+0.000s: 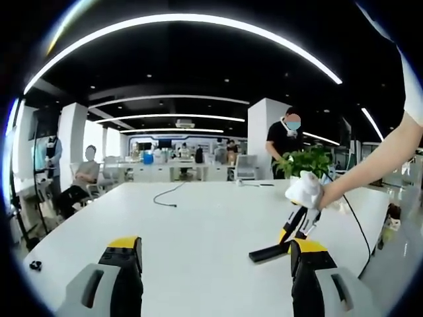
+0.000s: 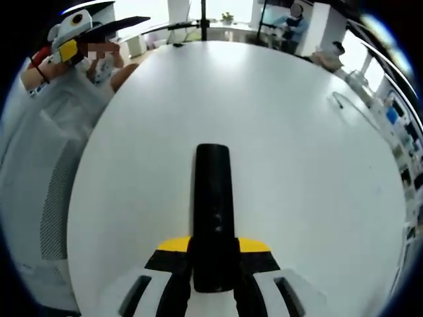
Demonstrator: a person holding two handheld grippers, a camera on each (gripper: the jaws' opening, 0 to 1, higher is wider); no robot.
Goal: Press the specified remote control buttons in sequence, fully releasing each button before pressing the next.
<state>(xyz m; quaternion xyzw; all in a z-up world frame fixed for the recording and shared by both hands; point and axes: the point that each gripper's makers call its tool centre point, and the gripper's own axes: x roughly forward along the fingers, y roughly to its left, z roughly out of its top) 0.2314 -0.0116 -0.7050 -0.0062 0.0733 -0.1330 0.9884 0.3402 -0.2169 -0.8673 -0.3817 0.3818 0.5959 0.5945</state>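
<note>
A long black remote control (image 2: 213,198) sticks out forward between the jaws of my right gripper (image 2: 213,252), which is shut on its near end above the white table (image 2: 297,145). In the left gripper view the same remote (image 1: 268,253) slants down close to the tabletop, held by the right gripper (image 1: 299,228) in a white-gloved hand (image 1: 305,190). My left gripper (image 1: 215,267) stands wide open over the table with nothing between its jaws. That left gripper (image 2: 115,25) also appears at the top left of the right gripper view, raised near the person.
A black cable (image 1: 166,195) lies across the far part of the table (image 1: 198,218). A potted plant (image 1: 307,162) stands at the far right. A small black object (image 1: 34,265) sits at the left edge. People and chairs are beyond the table.
</note>
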